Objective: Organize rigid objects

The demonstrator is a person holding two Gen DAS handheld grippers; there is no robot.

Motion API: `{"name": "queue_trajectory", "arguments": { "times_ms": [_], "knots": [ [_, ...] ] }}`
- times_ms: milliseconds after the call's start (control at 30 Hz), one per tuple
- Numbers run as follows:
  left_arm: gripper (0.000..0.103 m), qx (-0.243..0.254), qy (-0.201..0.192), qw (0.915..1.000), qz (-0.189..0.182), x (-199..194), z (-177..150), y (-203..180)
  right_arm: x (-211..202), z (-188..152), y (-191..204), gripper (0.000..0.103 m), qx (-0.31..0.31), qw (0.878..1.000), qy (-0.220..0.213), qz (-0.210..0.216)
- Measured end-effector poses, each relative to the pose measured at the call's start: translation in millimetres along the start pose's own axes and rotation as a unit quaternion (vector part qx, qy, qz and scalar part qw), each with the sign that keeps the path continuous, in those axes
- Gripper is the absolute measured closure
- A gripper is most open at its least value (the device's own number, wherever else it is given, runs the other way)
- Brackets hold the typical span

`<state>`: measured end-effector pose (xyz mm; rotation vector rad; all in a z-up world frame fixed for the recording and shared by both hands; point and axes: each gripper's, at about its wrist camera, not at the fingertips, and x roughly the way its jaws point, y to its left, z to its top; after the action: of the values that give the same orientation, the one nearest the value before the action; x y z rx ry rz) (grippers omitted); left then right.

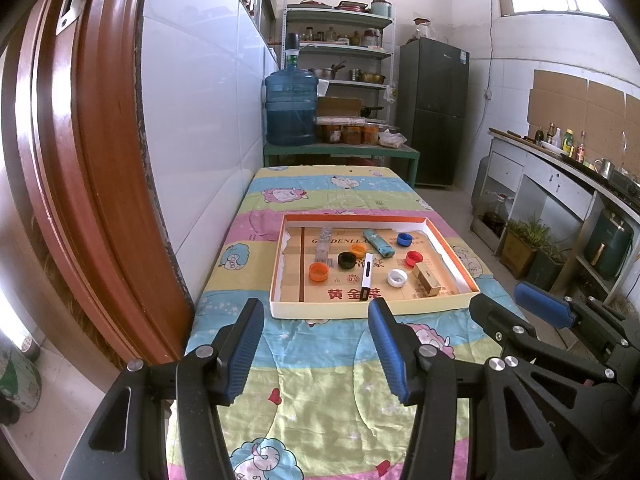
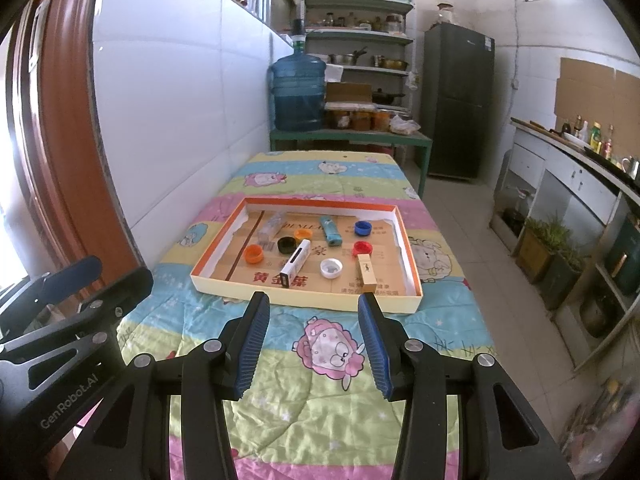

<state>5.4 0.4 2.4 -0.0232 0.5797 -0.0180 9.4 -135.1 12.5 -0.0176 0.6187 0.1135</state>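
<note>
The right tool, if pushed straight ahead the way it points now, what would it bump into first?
Probably the near wall of the shallow cardboard tray: the right tool hovers open just short of it, angled downward. Depth is unclear, so it might meet the quilt first.

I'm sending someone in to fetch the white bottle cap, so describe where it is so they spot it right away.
On the table's cartoon-sheep quilt lies a shallow cardboard tray with an orange rim. The white cap lies near its front edge, between a white-and-black lighter and a small tan box. It is the only white cap; the others are orange, black, red and blue.
</note>
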Motion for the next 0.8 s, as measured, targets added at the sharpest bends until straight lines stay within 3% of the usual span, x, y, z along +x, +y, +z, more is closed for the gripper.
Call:
{"name": "queue_trajectory", "arguments": {
  "times_ms": [800],
  "knots": [
    [0.049, -0.001, 0.002, 1.0, -0.003, 1.8, -2.5, -0.7, 1.9, 0.8, 1.5, 0.056, -0.001, 1.0, 0.0, 0.0]
  ]
}}
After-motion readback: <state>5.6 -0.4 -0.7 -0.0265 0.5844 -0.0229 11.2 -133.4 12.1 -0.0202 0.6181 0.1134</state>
